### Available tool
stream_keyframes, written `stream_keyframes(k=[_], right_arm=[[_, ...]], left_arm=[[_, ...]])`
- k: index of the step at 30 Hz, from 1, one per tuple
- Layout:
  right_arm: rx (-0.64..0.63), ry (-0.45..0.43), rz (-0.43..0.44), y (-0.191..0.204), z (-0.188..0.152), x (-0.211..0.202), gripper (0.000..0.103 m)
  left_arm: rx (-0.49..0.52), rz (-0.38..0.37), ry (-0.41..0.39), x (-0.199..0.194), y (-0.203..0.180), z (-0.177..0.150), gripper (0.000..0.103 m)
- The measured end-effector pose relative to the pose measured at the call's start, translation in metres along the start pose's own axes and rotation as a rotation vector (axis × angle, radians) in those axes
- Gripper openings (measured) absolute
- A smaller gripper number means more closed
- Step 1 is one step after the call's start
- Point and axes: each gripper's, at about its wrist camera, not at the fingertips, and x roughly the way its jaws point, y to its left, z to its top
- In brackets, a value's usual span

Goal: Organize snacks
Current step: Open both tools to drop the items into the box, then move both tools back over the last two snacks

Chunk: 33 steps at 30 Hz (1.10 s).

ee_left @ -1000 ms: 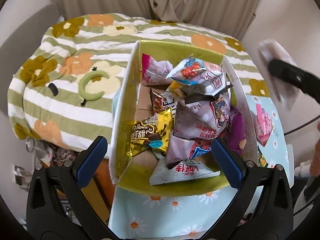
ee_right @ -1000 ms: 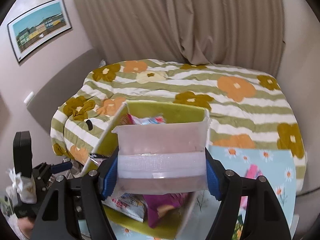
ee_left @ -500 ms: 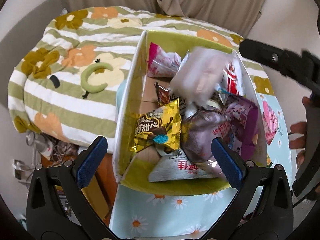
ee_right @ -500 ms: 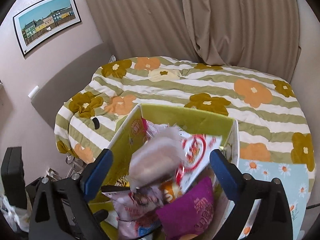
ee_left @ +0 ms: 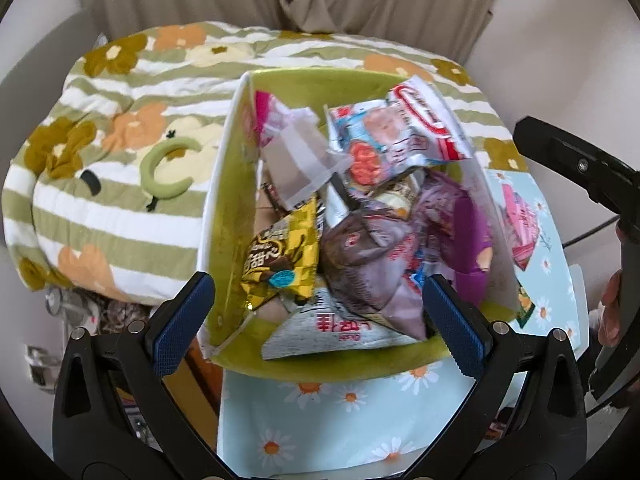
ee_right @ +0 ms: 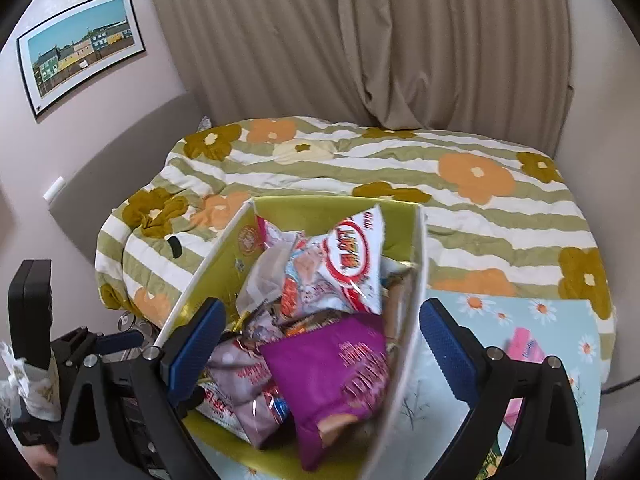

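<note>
Snack box [ee_left: 224, 208] heaped full, straight ahead of both empty grippers.

Long axis running away from left gripper [ee_left: 320, 316], far end toward the bed [ee_left: 120, 184]; inside, clear pouch [ee_left: 296, 160] tilted on top at the far left, red-and-white packet [ee_left: 404, 128] beside it, gold packet [ee_left: 284, 256] and purple bag [ee_right: 336, 376] nearer. Left gripper spread wide, holding nothing; right gripper [ee_right: 320, 340] likewise apart, hovering above the box. Underneath, daisy-print worktop [ee_left: 320, 432] with pink packet [ee_left: 520, 224] lying off to the right. Beyond, flowered striped quilt, beige curtain [ee_right: 360, 40], framed picture [ee_right: 80, 48] on the wall.
</note>
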Motion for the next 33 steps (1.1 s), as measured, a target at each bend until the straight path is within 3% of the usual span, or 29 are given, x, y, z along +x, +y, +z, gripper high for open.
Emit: stream_keyframes(k=[9,19,27,33], right_arm=[[0.052,-0.057,-0.026,-0.040,-0.015,-0.057,0.097],[-0.017,-0.051,-0.043,-0.118,-0.037,-0.105,0.097],[-0.071,-0.024,-0.002,-0.186,-0.054,-0.115,0.097],[-0.149,0.001,0.066,-0.232,-0.067,-0.100,0.097]], left_arm=[[0.053,-0.030,-0.063,-0.032,-0.044,-0.004,0.103],[0.027,-0.039,-0.089,-0.040,-0.138,-0.024,0.103],[-0.017,-0.040,-0.041,-0.009,-0.222,-0.047,0.103],[-0.084,-0.040,0.023,0.044,-0.276,-0.065,0.103]])
